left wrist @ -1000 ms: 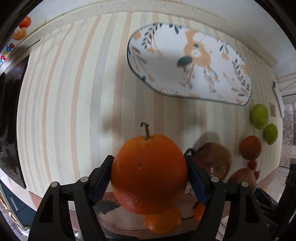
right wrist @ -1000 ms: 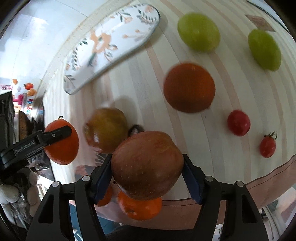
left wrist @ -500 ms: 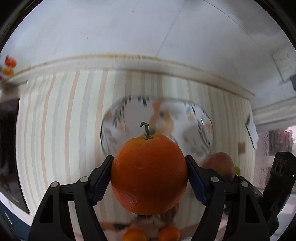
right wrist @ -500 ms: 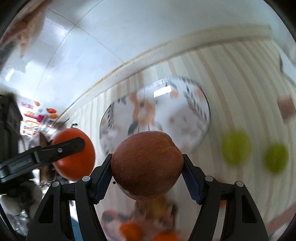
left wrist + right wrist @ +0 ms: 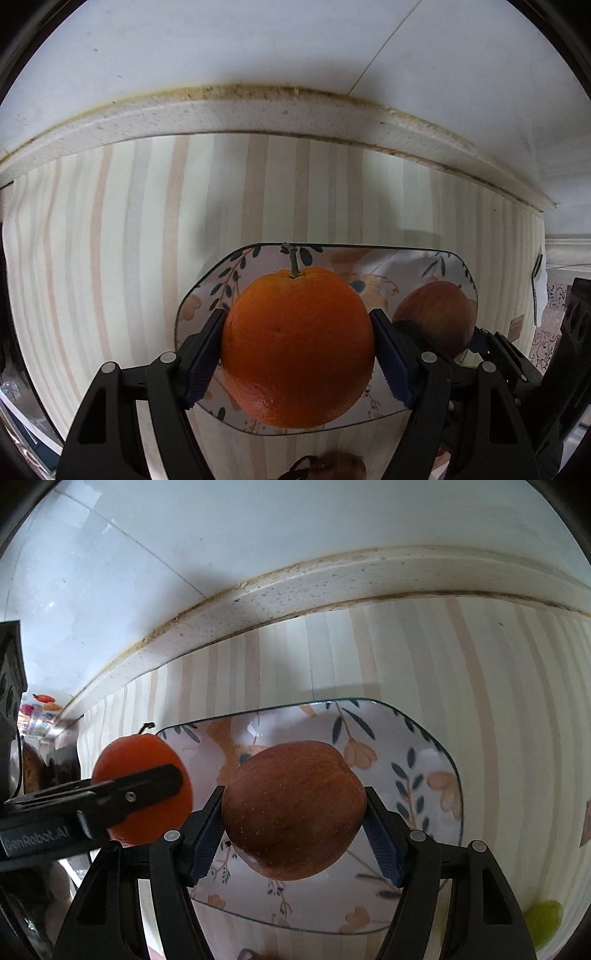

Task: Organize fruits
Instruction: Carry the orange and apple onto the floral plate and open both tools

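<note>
Both fruits over the plate (image 5: pixel 424 738), ready to drop.
Left tool (image 5: pixel 297 352) clamps orange (image 5: pixel 295 347), right tool (image 5: pixel 293 819) clamps apple (image 5: pixel 293 808); held side by side w/ gap so they prob. won't bump.

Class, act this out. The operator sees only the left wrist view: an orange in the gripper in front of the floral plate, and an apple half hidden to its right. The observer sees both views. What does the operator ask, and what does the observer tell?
Operator: My left gripper has the orange. How is the apple held?
Observer: The right gripper is shut on it, one blue pad on each side, in front of the middle of the plate.
Operator: Is there any fruit past the plate's right end?
Observer: Yes, a green fruit lies on the striped cloth, off the plate's near right corner.
</note>
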